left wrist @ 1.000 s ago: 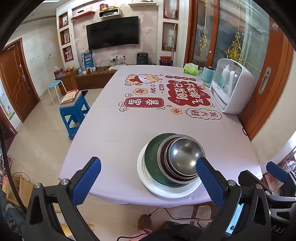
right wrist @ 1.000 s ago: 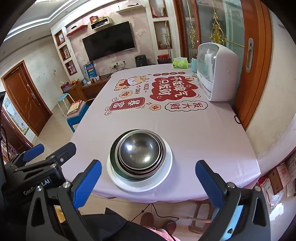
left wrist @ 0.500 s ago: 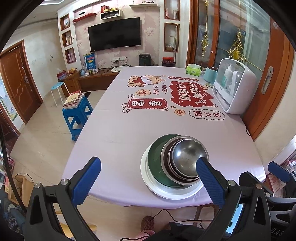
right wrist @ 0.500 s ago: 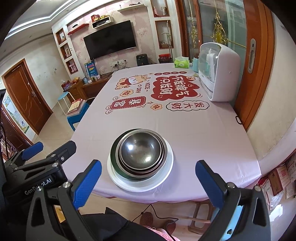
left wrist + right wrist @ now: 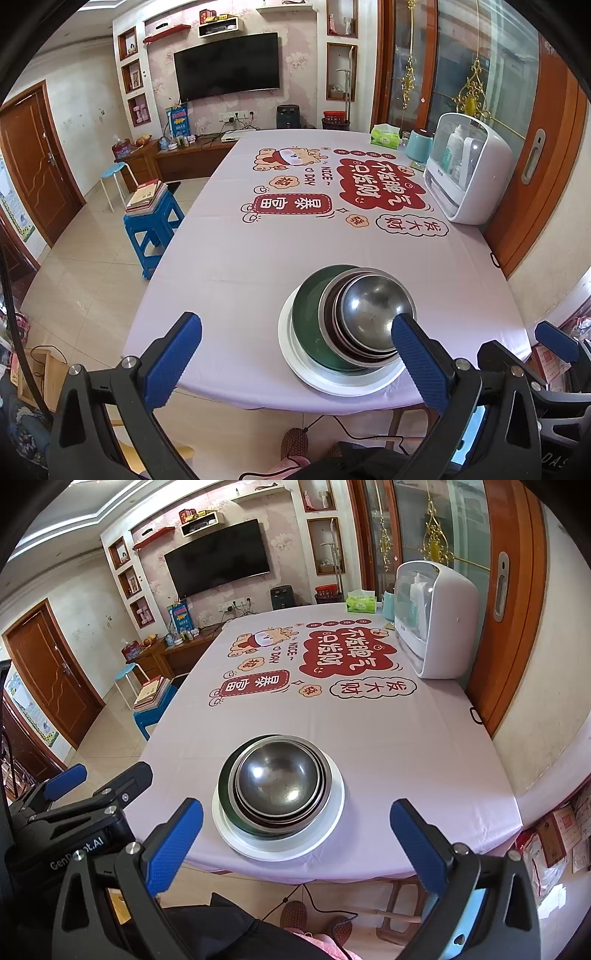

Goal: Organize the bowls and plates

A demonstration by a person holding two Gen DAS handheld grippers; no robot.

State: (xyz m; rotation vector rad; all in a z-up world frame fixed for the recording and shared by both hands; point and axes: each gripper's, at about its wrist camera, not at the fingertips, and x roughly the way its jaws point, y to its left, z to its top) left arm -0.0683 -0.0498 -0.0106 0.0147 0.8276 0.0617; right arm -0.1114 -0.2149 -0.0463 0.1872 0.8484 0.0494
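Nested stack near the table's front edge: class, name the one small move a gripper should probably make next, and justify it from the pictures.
Probably bring the right gripper forward and down to the steel bowl on top. Both grippers are open and empty, short of the table edge, and that bowl sits uppermost, above the green bowl and white plate.

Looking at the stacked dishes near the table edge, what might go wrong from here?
The white plate sits close to the table edge, so a nudge may push the stack off. The steel bowls sit off-centre in the green bowl; lifting one might drag another. Both the left gripper and right gripper are open.
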